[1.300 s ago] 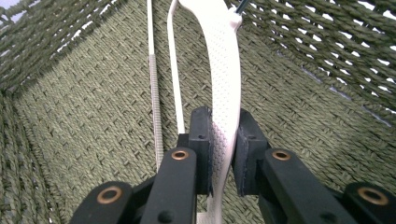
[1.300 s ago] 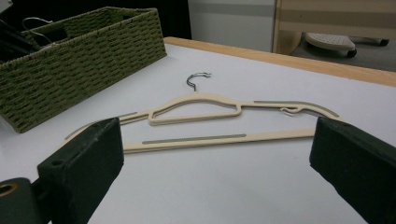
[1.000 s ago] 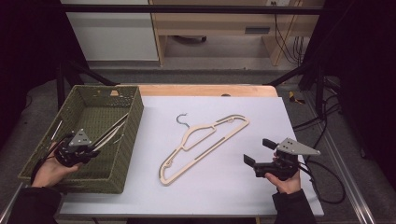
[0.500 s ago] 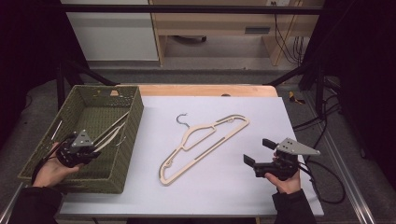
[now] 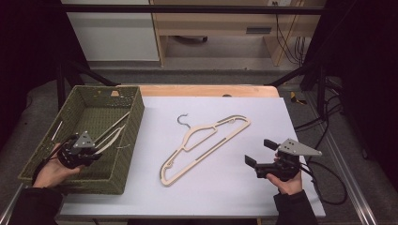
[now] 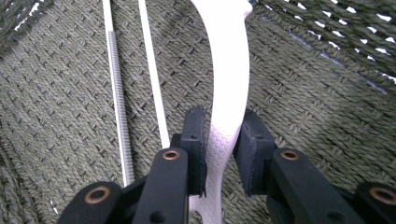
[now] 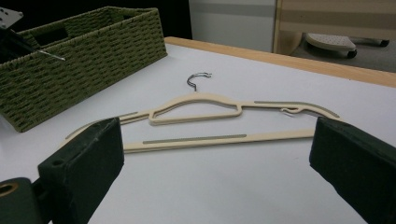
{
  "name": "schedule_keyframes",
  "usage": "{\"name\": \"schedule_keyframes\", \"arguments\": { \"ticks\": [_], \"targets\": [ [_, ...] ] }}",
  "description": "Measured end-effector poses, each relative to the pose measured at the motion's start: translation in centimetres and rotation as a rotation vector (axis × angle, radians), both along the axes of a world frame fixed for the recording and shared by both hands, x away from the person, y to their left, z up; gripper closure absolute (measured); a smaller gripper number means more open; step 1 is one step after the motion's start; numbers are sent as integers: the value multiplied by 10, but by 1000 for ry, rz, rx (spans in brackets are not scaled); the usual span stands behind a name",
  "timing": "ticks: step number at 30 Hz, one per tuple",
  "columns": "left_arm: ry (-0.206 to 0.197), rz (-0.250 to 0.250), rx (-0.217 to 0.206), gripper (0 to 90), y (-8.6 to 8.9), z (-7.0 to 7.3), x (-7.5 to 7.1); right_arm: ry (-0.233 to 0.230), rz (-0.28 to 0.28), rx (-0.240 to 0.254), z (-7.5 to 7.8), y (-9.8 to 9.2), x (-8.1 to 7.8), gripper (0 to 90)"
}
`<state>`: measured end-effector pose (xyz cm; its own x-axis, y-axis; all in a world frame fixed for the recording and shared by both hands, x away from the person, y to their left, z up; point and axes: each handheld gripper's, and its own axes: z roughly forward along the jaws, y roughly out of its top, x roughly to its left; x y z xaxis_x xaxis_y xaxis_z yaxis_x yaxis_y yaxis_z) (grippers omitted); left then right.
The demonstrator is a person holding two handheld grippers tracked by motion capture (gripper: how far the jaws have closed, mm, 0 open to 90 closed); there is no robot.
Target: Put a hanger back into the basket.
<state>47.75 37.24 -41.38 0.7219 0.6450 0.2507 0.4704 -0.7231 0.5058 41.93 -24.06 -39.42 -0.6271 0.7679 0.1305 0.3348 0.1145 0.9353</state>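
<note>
Left gripper point(image 6: 219, 140) is down in the woven basket point(image 5: 123, 154), and its jaws have just been easing apart around the white hanger point(image 6: 226, 84). That flat white arm runs up between my pads, close on both sides, but I judge the pinch is coming off, so this one is being set down beside the thin rods already lying in there. I read that as one hanger delivered. My right gripper point(image 5: 261, 154) hovers wide open and empty over the white table point(image 5: 225, 187), pointing at the beige hanger point(image 5: 206, 140), which lies flat mid-table with its hook toward the far edge. That's my next pick, I reckon.
</note>
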Motion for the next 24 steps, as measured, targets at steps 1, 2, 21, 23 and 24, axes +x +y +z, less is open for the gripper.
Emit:
{"name": "schedule_keyframes", "arguments": {
  "ticks": [1, 2, 21, 23, 24],
  "targets": [
    [-4, -2, -7, 713, 0, 1, 0, 2, -1, 0, 0, 0, 0, 35],
    [-10, -2, -21, 694, 1, 3, -1, 1, -3, 1, 0, 0, 0, 35],
    [-333, 128, -480, 133, -28, 87, -27, -11, -3, 6, 3, 0, -1, 35],
    [-344, 120, -520, 114, -36, 92, -31, -12, -1, 5, 3, 0, -1, 35],
    [-353, 112, -534, 107, -42, 95, -33, -12, 0, 6, 3, 0, -1, 35]
  ]
}}
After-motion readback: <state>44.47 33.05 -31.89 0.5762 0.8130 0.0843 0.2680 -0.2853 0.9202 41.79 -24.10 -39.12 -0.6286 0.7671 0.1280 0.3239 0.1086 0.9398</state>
